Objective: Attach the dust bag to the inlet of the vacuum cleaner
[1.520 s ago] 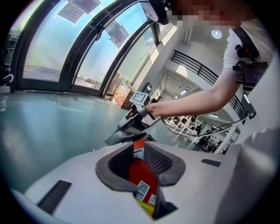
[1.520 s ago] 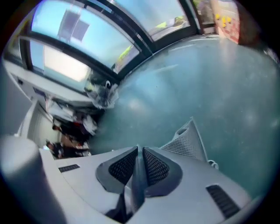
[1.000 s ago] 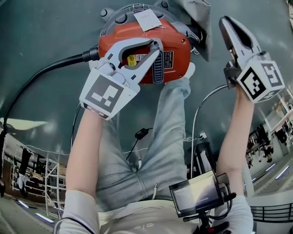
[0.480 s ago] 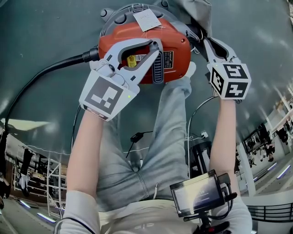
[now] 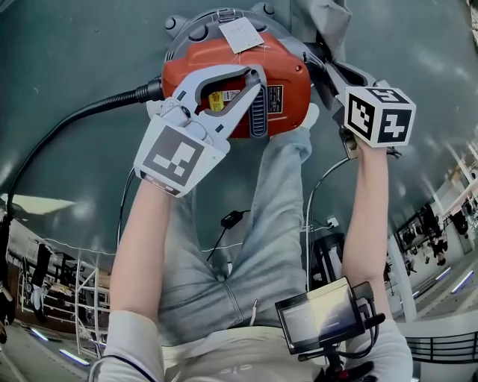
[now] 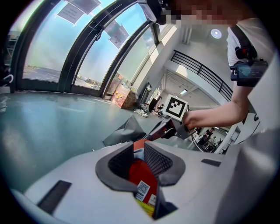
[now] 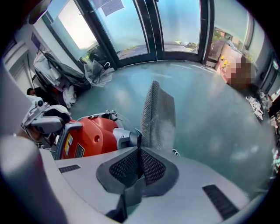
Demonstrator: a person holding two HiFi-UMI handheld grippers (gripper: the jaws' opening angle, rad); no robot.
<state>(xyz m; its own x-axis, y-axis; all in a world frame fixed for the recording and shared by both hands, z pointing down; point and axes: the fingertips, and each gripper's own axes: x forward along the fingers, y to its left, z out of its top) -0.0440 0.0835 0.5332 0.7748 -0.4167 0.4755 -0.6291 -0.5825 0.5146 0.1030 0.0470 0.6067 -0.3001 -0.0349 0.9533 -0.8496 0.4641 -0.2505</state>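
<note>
The red vacuum cleaner (image 5: 287, 67) lies on the grey floor at the top of the head view. My left gripper (image 5: 252, 82) is shut across its body; red plastic (image 6: 140, 173) with a label fills the gap between the pads (image 6: 155, 159). My right gripper (image 5: 323, 66) points steeply down at the vacuum's right side. It is shut on the lower edge of the grey dust bag (image 7: 158, 113), which stands up from the jaw tips beside the vacuum's grey inlet (image 7: 124, 138). In the head view the bag (image 5: 328, 19) hangs just past the right gripper.
A black hose (image 5: 67, 123) curves off the vacuum to the left. A white tag (image 5: 240, 31) lies on top of it. The person's legs fill the middle of the head view, with a small screen (image 5: 317, 313) and cables below.
The right gripper has come down and to the left, from out on the right to the vacuum's right side, and tipped downward. The left gripper and vacuum have not moved.
</note>
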